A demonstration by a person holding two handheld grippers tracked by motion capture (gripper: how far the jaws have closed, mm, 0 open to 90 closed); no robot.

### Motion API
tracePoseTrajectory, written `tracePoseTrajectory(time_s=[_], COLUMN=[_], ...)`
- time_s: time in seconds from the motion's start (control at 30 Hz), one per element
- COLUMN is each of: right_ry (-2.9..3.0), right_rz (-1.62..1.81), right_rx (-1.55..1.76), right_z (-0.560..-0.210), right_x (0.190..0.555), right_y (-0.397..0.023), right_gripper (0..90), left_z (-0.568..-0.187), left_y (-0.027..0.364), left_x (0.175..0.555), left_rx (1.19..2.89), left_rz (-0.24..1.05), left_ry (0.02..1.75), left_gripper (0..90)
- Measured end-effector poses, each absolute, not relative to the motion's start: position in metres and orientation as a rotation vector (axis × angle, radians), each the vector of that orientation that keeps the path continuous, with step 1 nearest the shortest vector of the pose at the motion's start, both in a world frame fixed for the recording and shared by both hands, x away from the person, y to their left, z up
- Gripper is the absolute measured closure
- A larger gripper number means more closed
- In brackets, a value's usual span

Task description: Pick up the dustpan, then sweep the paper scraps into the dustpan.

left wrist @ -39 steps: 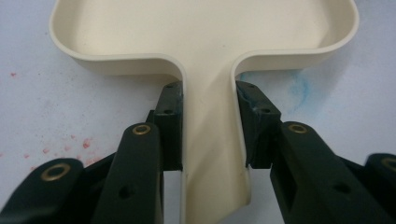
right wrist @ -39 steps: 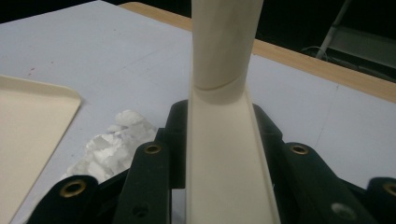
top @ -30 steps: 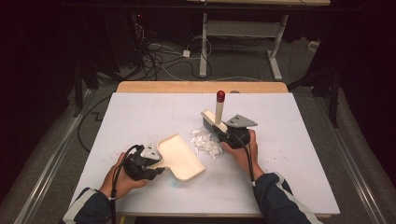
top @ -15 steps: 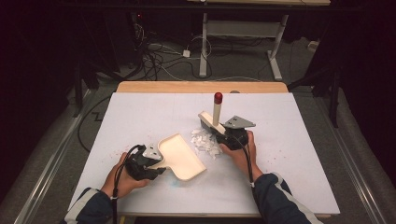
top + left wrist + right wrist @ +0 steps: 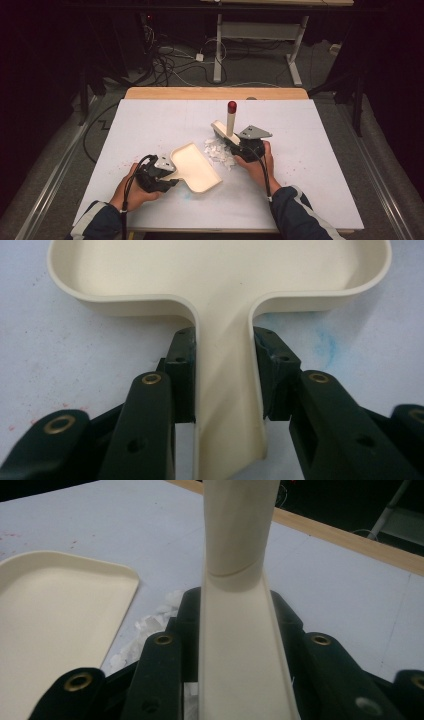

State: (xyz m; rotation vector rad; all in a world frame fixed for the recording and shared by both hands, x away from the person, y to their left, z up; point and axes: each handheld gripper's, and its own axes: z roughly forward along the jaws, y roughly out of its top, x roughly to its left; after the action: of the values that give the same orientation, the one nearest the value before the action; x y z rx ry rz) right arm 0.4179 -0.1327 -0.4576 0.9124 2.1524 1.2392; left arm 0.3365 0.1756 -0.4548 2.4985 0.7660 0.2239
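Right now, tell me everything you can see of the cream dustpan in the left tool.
The dustpan looks like smooth, glossy cream plastic: a shallow tray with rounded corners, a low raised rim on three sides and a narrow channel-shaped handle. It looks empty. It lies on the white table, with its open edge angled toward the pile of white scraps beside it. The left tool is shut on the handle, one black jaw pressed against each side. In the high view nothing else touches it.
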Motion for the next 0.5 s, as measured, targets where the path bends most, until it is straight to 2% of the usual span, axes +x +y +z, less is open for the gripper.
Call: tracePoseTrajectory(time_s=[0.5], right_ry=[2.116], right_rz=[1.221], right_rx=[0.889], right_z=[-0.4633], right_x=[0.4082], right_y=[-0.1256], right_gripper=[67.0], left_z=[-0.4565], left_y=[0.1727], left_x=[0.3372], left_rx=[2.498], left_rz=[0.211], left_ry=[0.783], left_gripper=[63.6])
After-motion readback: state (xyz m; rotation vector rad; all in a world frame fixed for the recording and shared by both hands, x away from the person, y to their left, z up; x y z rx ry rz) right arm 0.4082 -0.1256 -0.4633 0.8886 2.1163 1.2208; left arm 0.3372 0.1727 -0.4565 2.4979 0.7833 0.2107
